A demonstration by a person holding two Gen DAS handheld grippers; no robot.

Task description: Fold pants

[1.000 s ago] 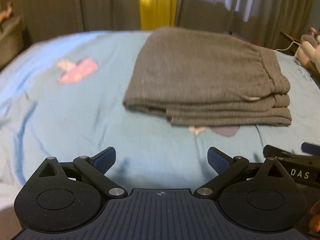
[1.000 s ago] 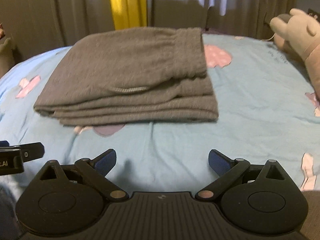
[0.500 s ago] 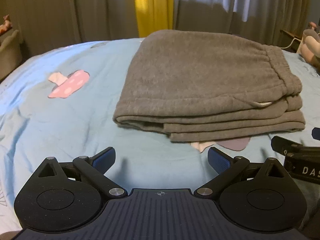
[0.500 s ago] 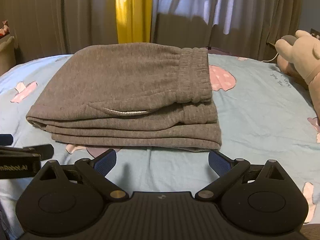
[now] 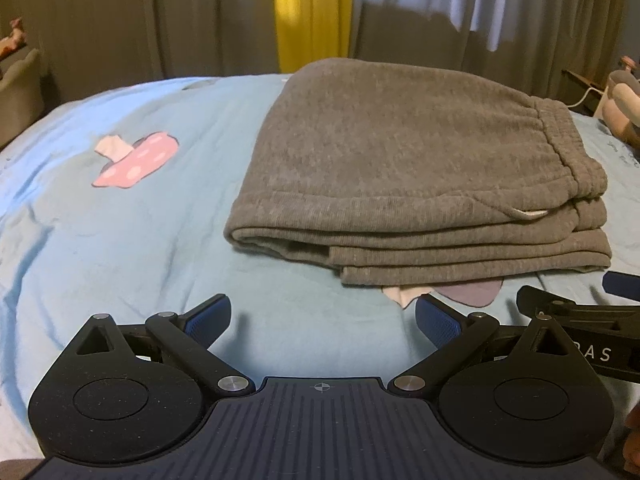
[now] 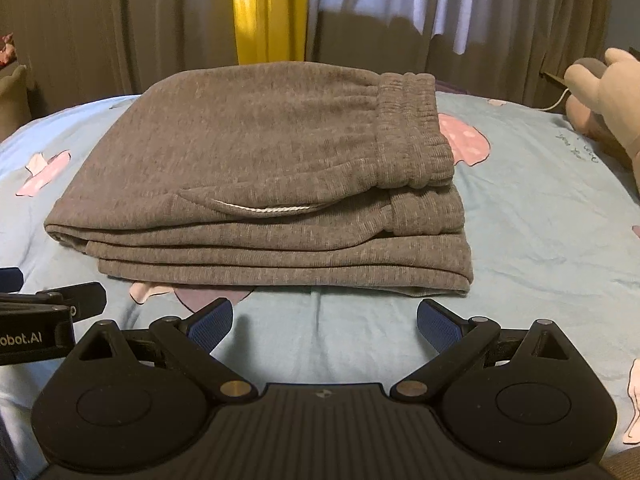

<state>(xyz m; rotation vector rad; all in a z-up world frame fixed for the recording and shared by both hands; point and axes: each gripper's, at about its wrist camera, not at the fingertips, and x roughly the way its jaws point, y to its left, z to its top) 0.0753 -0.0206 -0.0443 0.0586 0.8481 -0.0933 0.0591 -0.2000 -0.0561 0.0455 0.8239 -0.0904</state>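
The grey sweatpants lie folded in a thick stack on the light blue bed sheet, waistband to the right, a white drawstring showing at the pocket. They also show in the right wrist view. My left gripper is open and empty, just short of the stack's near edge. My right gripper is open and empty, also just in front of the near edge. Each gripper shows at the edge of the other's view.
A plush toy lies at the bed's right side. Curtains with a yellow strip hang behind the bed. Pink mushroom prints mark the sheet. A dark piece of furniture stands at the far left.
Both grippers have moved closer to the folded pants and a little lower. The pants have not moved. Both stay open.
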